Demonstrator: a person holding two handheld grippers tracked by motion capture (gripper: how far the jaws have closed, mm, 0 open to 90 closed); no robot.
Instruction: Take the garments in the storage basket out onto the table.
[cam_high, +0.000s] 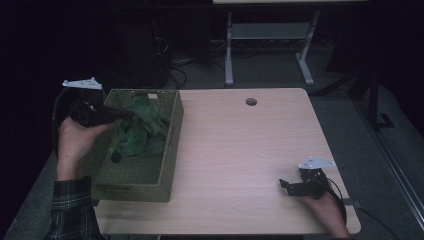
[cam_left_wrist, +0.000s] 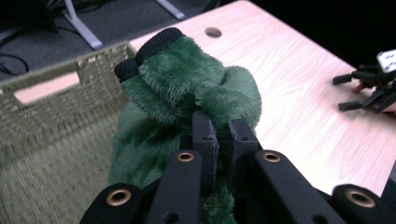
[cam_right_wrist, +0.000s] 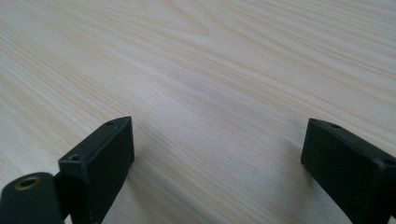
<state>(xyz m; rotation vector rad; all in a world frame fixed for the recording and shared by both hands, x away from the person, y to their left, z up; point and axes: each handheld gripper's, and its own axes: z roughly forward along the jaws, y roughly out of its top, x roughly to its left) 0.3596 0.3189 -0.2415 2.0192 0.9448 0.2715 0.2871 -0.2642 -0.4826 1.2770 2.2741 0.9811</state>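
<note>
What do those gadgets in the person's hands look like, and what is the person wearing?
Each hand-held gripper, left and right, is black with two blocky jaws, brass-ringed pivot holes, a grey three-cornered plate on top and a trailing black cable. The left arm wears a dark plaid sleeve.

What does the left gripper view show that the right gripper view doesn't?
In the left gripper view alone: the left tongs shut on a green plush cloth with a black cuff, held over the woven basket, and the right tongs farther off, open above the table. In the right gripper view alone: those right tongs seen from close by, jaws wide apart with nothing between them, low over bare wood. Both share the light wooden table.
</note>
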